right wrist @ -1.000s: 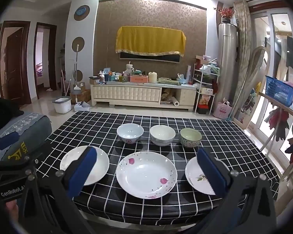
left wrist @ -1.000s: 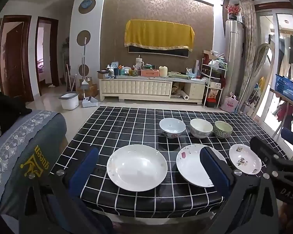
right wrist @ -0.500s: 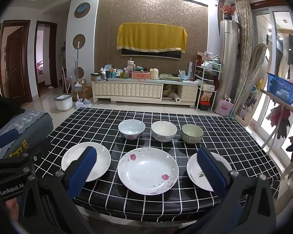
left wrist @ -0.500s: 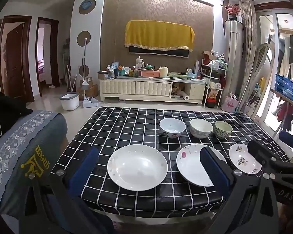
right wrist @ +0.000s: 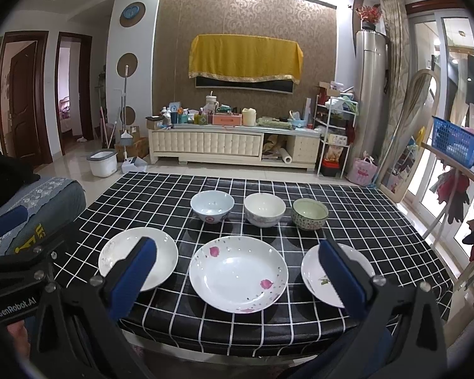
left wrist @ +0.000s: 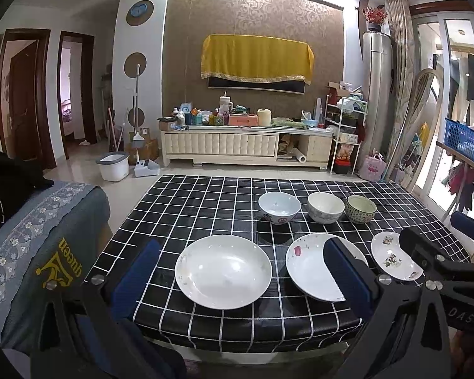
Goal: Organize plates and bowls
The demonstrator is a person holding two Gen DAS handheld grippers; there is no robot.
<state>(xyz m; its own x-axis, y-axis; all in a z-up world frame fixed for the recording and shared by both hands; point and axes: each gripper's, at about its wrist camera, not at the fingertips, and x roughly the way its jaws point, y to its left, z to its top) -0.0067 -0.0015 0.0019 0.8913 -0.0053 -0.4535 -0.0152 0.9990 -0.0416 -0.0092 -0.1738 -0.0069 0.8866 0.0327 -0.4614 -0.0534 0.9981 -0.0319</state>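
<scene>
Three plates lie in a row near the front edge of a black checked table [left wrist: 205, 208]: a plain white plate [left wrist: 222, 270] on the left, a rose-petal plate [right wrist: 238, 273] in the middle, a small flowered plate [left wrist: 395, 255] on the right. Behind them stand three bowls: a pale blue bowl [right wrist: 212, 205], a white bowl [right wrist: 264, 209], a green patterned bowl [right wrist: 310, 213]. My left gripper [left wrist: 240, 271] is open and empty, held before the plain plate. My right gripper [right wrist: 237, 274] is open and empty, held before the rose-petal plate.
A grey covered seat [left wrist: 38, 252] stands left of the table. Beyond the table are a cream TV cabinet [left wrist: 237, 145] with clutter, a white bucket [left wrist: 113, 165], a metal shelf [left wrist: 346, 139] and a blue basket [left wrist: 463, 139] on a rail at the right.
Both grippers have drifted only slightly; the right one has edged a little closer to the table. The plates and bowls have not moved.
</scene>
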